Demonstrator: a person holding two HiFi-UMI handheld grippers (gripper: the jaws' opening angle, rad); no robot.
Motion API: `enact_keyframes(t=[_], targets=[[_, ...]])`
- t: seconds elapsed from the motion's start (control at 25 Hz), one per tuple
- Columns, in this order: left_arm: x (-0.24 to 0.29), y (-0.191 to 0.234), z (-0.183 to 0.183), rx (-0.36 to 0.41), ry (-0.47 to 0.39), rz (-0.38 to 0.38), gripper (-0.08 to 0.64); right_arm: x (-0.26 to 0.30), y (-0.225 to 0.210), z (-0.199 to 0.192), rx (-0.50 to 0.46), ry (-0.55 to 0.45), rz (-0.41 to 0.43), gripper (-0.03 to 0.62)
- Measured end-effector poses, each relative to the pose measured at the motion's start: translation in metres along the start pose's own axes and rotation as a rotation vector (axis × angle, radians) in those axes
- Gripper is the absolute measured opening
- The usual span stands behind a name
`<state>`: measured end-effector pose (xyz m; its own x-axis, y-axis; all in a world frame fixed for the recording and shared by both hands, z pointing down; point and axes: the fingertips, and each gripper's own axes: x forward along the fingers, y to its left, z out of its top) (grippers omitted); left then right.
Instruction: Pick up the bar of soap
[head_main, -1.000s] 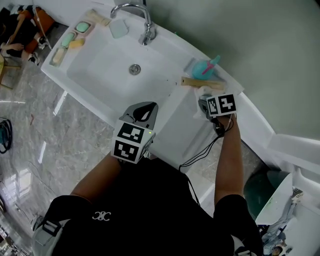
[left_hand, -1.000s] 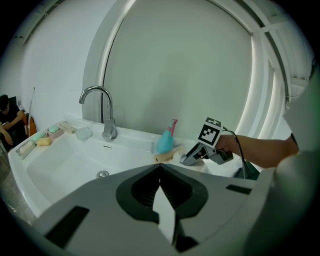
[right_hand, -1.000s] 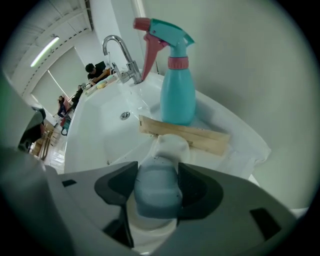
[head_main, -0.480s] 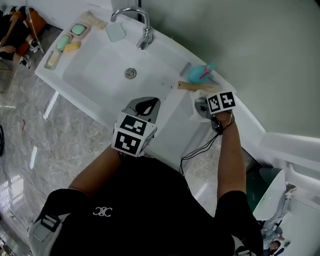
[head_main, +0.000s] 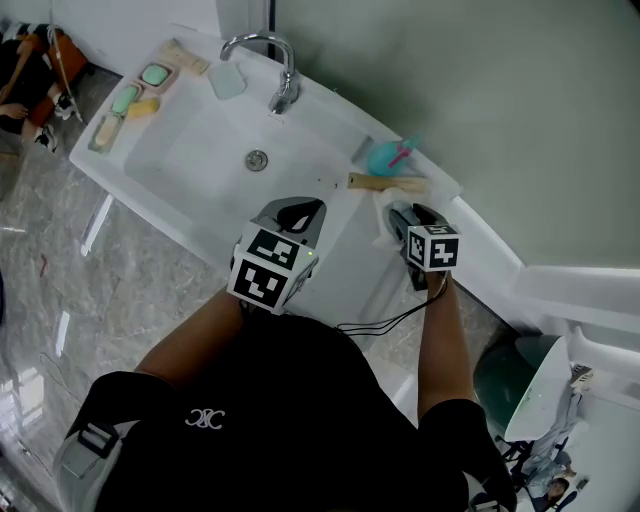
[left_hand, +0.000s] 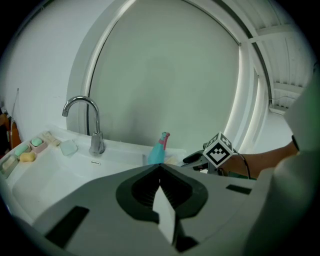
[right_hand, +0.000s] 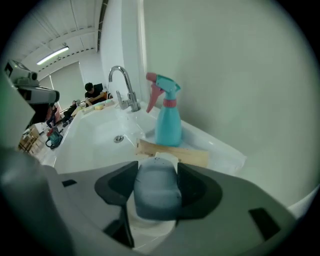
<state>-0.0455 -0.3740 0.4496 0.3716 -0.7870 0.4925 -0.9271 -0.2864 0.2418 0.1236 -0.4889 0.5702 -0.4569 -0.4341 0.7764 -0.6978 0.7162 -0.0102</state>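
Head view: right gripper (head_main: 408, 218) just beside the spray bottle (head_main: 385, 157), left gripper (head_main: 292, 212) well apart from it. Left gripper view: jaws together. Right gripper view: jaws clamped on the bar of soap (right_hand: 156, 190), near that bottle; we judge only lifting clear remains.

left hand-held gripper (head_main: 293, 214) over the sink (head_main: 200, 170); right hand-held gripper (head_main: 403, 214) near the spray bottle (head_main: 384, 158).

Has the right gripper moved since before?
Yes. The right gripper has backed away from the spray bottle; its fingers have just been closing with the bar of soap between them.
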Motion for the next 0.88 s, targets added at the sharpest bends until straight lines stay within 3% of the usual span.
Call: enact_keyframes(t=[0.48,0.88], targets=[[-0.001,-0.024,0.009,0.089,-0.005,-0.077,0.008,-0.077,0.016,0.057,-0.004,-0.425,-0.178,0.255],[-0.005,-0.039,0.020,0.126,-0.038,-0.122,0.008,-0.155,0.035,0.091,-0.017,-0.659,-0.240,0.253]])
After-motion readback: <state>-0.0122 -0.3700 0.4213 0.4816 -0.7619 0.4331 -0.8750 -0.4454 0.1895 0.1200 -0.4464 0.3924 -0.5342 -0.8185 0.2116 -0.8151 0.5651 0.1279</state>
